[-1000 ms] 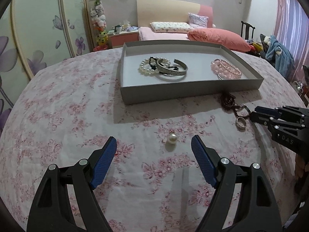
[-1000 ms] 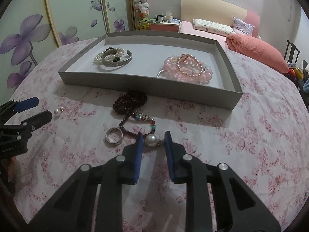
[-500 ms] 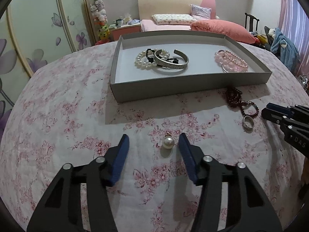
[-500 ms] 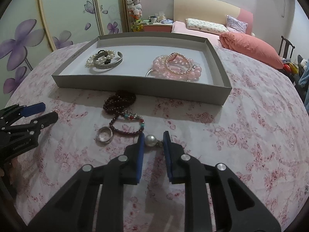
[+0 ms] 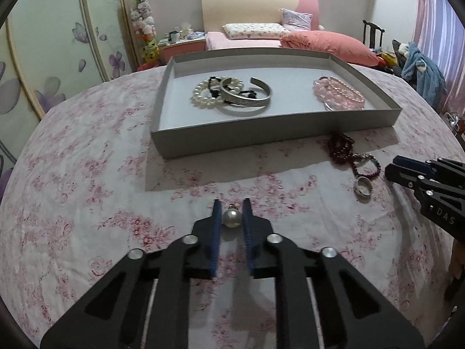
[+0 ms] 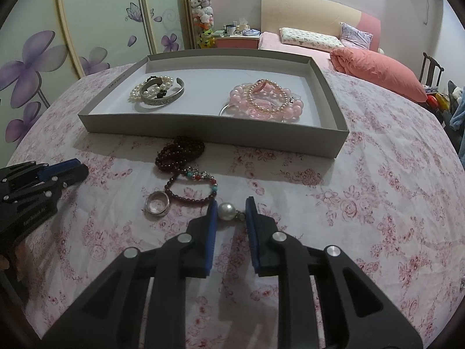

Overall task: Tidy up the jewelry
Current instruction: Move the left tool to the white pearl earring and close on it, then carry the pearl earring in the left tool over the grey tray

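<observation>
My left gripper [image 5: 231,207] is shut on a pearl earring [image 5: 231,218], low over the floral tablecloth. My right gripper [image 6: 231,207] is shut on a second pearl earring [image 6: 227,211], pearl and metal cap spanning the pads. A grey tray [image 5: 261,129] lies beyond, also in the right wrist view [image 6: 203,128]. It holds a pearl bracelet [image 5: 203,96], a silver cuff [image 5: 247,96] and pink bead bracelets [image 5: 340,94]. A dark red bead strand [image 6: 183,157] and a silver ring [image 6: 157,202] lie on the cloth before the tray.
The round table has a pink floral cloth [image 5: 87,174]. The other gripper shows at the right edge of the left wrist view [image 5: 430,180] and at the left edge of the right wrist view [image 6: 35,180]. A bed [image 5: 276,35] and wardrobe doors [image 6: 87,29] stand behind.
My left gripper went from wide open to shut on the pearl earring. My right gripper kept its hold on the other pearl earring and drew back a little from the tray.
</observation>
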The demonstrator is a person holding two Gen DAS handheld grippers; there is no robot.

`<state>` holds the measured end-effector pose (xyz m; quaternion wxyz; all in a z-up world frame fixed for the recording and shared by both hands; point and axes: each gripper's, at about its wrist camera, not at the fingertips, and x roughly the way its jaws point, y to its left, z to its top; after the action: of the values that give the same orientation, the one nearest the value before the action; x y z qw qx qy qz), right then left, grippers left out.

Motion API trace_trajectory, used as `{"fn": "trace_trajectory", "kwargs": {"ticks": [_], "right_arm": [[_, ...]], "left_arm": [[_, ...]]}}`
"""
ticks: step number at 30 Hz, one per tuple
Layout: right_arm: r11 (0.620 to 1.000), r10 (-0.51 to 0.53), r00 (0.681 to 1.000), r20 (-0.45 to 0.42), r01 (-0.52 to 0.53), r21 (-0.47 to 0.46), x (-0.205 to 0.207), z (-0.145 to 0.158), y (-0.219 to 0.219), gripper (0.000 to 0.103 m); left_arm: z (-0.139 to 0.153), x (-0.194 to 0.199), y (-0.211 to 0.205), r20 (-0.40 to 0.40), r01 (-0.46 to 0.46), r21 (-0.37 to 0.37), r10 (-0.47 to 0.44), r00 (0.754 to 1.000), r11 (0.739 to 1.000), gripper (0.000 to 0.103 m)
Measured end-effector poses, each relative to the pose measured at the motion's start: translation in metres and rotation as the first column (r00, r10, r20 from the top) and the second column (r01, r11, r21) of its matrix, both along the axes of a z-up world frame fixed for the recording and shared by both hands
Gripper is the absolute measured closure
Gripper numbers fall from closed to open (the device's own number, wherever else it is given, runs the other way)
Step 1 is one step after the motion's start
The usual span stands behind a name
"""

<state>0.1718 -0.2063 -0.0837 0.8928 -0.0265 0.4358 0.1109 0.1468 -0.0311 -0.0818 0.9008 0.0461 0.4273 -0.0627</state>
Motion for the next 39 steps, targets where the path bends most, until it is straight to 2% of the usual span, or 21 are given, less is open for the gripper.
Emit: {"fn": "trace_trajectory", "kwargs": {"ticks": [15, 25, 39], "right_arm": [[1.0, -0.007, 1.0, -0.001, 0.007, 0.002, 0.0, 0.0, -0.001, 0.082], [0.998, -0.043, 0.999, -0.004, 0.044, 0.043, -0.003, 0.002, -0.008, 0.084], [0.995, -0.053, 0.997, 0.059, 0.048, 0.083, -0.014, 0.02, -0.007, 0.084]], "left_arm": [[0.0, -0.004, 0.012, 0.002, -0.013, -0.001, 0.013, 1.0, 1.0, 0.089], [0.001, -0.007, 0.021, 0.004, -0.04, -0.03, 0.04, 0.999, 0.999, 0.089], [0.017, -0.016, 0.019, 0.056, -0.044, -0.057, 0.047, 0.997, 0.997, 0.089]]}}
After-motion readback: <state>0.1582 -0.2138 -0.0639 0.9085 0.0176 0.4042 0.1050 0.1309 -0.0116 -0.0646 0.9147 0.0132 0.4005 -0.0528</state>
